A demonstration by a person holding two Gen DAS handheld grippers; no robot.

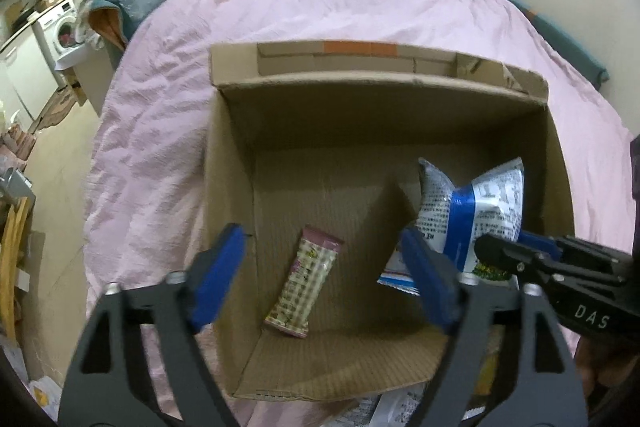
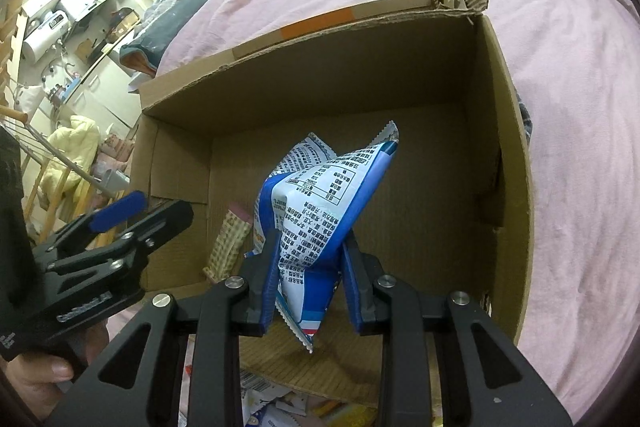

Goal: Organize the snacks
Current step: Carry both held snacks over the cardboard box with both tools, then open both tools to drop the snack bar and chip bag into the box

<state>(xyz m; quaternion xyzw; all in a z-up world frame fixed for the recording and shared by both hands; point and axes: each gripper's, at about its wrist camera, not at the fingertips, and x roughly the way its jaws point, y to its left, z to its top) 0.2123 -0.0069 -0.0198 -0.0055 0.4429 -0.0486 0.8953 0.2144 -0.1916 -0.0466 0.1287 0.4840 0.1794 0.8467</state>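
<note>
Right claw (image 2: pixel 309 291) clamped on crinkly blue-and-white foil snack bag (image 2: pixel 320 211), held over open brown cardboard box (image 2: pixel 504 131) on bed | left claw (image 1: pixel 326 277) apart, empty | bag light, soft, crushable, slippery; grip the sealed edge | pink checked bar wrapper (image 1: pixel 304 287) lies on box floor

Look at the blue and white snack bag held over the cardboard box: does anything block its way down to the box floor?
Nothing visible does. The right gripper holds the snack bag inside the open cardboard box. The floor below it looks bare; the pink snack bar lies off to one side, and the open left gripper holds nothing.
</note>
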